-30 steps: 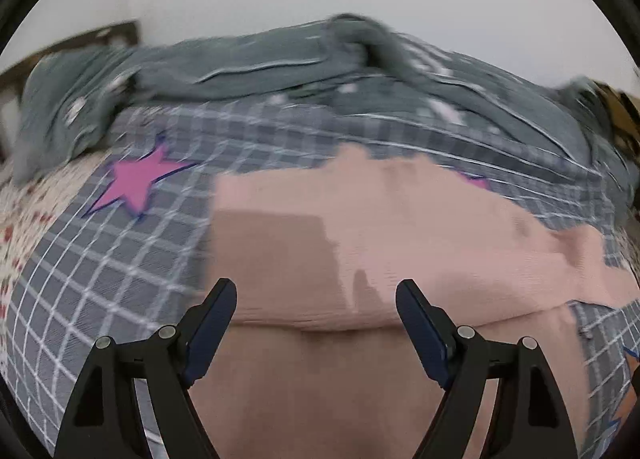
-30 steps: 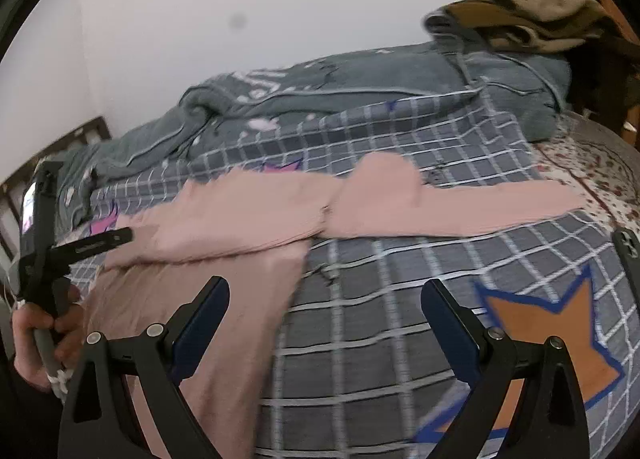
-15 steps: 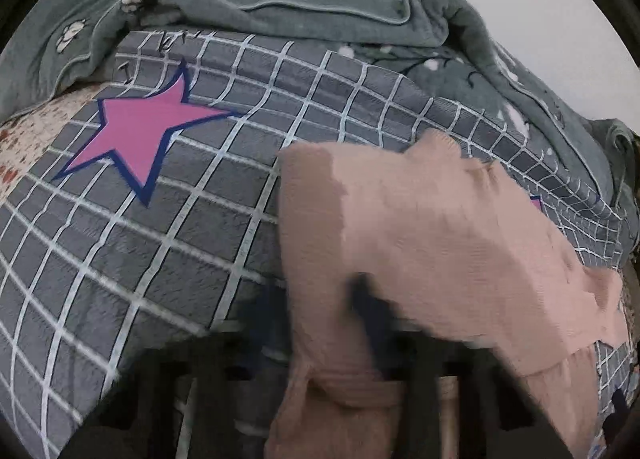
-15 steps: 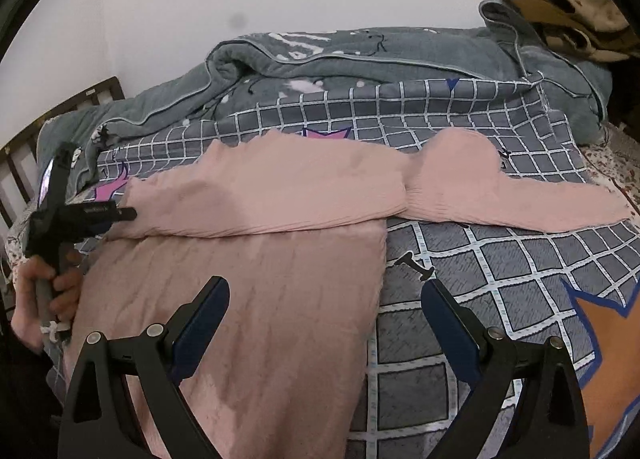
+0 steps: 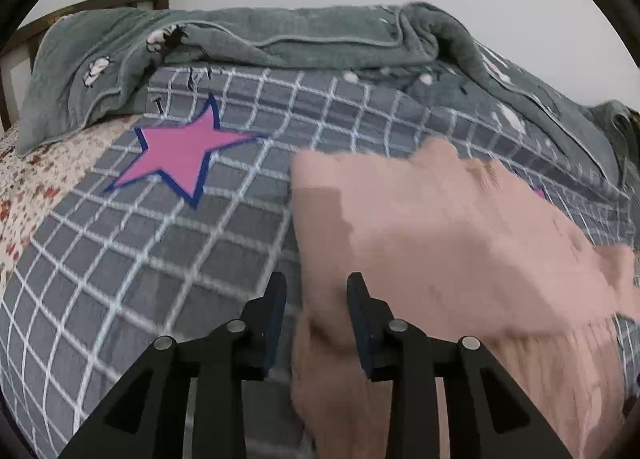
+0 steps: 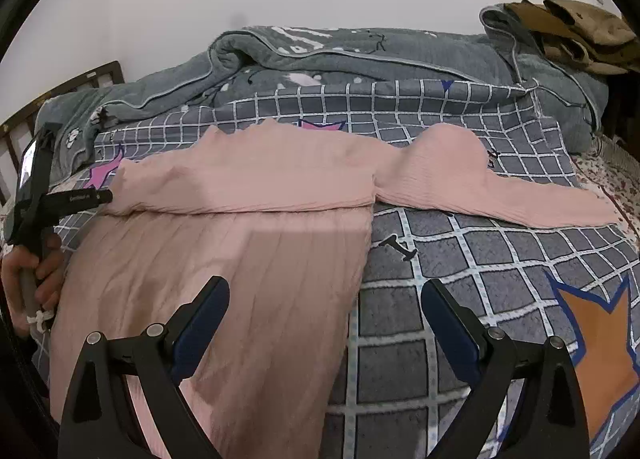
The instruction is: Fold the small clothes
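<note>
The left gripper has its jaws narrowed around a bunched edge of the pink top; whether they actually pinch it cannot be told. The right gripper hovers with jaws spread wide above the top's lower part and the quilt. The top lies on the checked quilt on the bed, its upper part folded over, one sleeve stretched out sideways to the right. A grey blanket is heaped behind.
</note>
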The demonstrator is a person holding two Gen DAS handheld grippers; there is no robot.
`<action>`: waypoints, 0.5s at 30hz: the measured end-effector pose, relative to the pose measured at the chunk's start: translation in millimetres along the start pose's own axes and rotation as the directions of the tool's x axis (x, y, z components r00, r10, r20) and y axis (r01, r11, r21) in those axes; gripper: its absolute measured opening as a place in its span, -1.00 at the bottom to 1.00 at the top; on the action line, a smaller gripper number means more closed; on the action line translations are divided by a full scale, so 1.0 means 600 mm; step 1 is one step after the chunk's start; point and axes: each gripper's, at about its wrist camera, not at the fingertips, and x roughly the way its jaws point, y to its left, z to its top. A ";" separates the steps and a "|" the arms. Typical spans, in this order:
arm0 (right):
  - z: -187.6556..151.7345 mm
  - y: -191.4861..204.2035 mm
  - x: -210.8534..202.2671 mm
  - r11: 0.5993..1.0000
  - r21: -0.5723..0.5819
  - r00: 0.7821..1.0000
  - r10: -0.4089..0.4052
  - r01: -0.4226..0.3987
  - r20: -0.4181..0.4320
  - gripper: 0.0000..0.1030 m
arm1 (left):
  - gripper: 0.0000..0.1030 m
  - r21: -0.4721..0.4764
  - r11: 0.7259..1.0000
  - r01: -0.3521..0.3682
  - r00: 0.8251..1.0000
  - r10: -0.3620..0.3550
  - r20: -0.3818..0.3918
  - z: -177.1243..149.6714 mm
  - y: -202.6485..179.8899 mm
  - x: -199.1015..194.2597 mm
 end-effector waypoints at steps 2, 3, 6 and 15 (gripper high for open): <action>-0.005 -0.001 -0.006 1.000 -0.004 1.000 0.001 -0.001 0.007 0.87 | -0.41 0.022 1.000 0.009 1.000 -0.009 -0.007 -0.017 -0.007 -0.012; -0.009 -0.001 -0.008 1.000 -0.007 1.000 0.001 -0.001 0.010 0.86 | -0.36 0.035 0.999 0.001 1.000 -0.001 -0.001 -0.024 -0.011 -0.018; -0.014 0.000 -0.014 1.000 -0.019 1.000 0.001 -0.001 0.019 0.67 | -0.24 0.062 0.998 -0.004 1.000 0.004 0.011 -0.042 -0.022 -0.038; -0.034 -0.011 -0.056 0.999 0.008 1.000 0.031 -0.031 0.002 0.02 | 0.39 0.085 0.995 0.049 0.996 -0.056 0.075 -0.123 -0.003 -0.134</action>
